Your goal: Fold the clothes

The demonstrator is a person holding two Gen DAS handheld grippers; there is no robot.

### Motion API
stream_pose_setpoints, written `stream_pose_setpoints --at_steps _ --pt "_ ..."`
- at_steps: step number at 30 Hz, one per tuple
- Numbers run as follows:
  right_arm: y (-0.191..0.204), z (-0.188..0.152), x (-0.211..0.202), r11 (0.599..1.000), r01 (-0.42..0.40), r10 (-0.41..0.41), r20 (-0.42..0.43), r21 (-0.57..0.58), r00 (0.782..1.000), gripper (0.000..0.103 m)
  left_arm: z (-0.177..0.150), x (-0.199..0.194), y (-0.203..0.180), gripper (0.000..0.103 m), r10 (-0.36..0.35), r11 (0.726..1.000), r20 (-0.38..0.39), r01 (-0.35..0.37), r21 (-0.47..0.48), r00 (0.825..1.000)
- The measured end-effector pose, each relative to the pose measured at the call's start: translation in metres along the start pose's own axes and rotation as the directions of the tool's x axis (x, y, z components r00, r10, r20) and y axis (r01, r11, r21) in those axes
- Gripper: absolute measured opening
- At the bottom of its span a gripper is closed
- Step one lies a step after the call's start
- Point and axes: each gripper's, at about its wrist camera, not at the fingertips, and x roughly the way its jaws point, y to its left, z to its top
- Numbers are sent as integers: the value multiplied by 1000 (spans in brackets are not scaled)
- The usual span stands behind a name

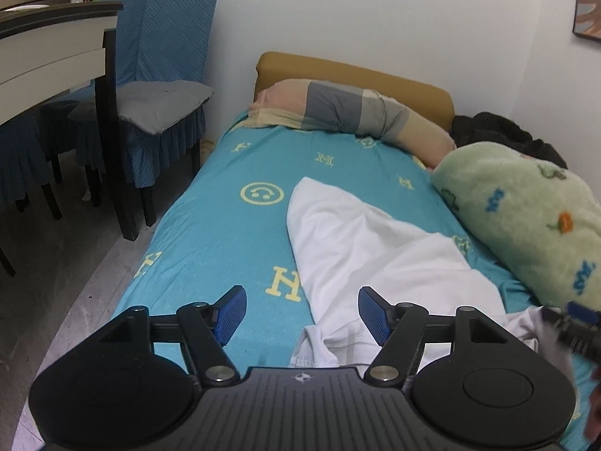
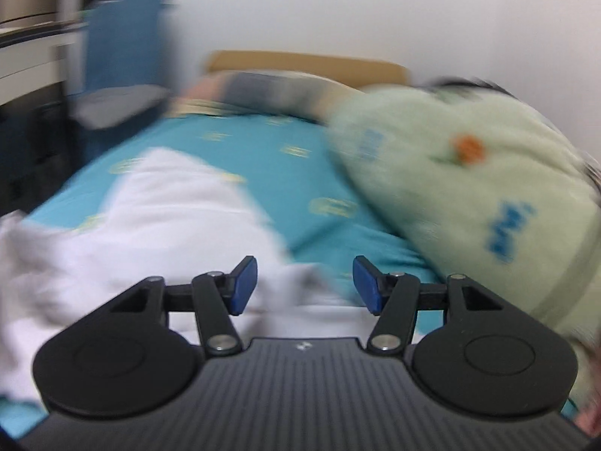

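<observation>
A white garment (image 1: 375,248) lies spread lengthwise on a bed with a teal sheet (image 1: 210,225). My left gripper (image 1: 302,310) hovers open over the garment's near left edge, its blue pads apart and nothing pinched between them. At the right edge of the left wrist view, the other gripper's tip (image 1: 578,323) shows over the cloth. The right wrist view is blurred. It shows the same white garment (image 2: 161,203) to the left and my right gripper (image 2: 304,285) open above its near right edge, jaws apart with no cloth pinched.
A striped pillow (image 1: 349,112) and a tan headboard (image 1: 375,75) close the far end of the bed. A green fleece blanket (image 1: 526,206) is bundled along the right side by the wall. Blue-covered chairs (image 1: 157,75) and a table (image 1: 49,49) stand left of the bed.
</observation>
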Motion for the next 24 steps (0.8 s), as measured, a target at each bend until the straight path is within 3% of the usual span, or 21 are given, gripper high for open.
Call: stream_pose_setpoints --at_steps 3,4,7,9,12,16,20,21,24 --pt "-29 5 3 987 114 -116 6 115 993 61 -1 2 4 68 -7 1000 3 7 -4 1000" --pt "-33 7 -1 985 109 -115 32 133 993 61 -1 2 5 68 -9 1000 6 9 -3 1000" --pt "-16 8 -21 998 -3 -7 154 63 988 60 -3 -1 3 70 -5 1000 22 5 18 1000" --pt "10 2 -33 997 -54 64 220 -52 973 60 -4 -2 0 70 3 999 32 -4 44 999" --pt "47 -7 -38 934 -271 311 156 -233 938 59 -6 -3 -5 70 16 996 41 -20 85 999" --pt "81 -32 -24 826 -436 436 -85 -357 896 57 -9 -2 -13 71 22 991 45 -28 128 999" --pt "85 -41 -5 812 -456 411 -198 -364 890 38 -13 -3 -22 71 4 981 49 -13 193 999" --pt "82 -39 -5 817 -455 413 -192 -354 890 26 -16 -3 -25 71 0 976 55 -12 219 998" --pt "72 -27 -17 845 -447 429 -128 -294 894 17 -24 -8 -41 75 -30 949 76 4 316 997"
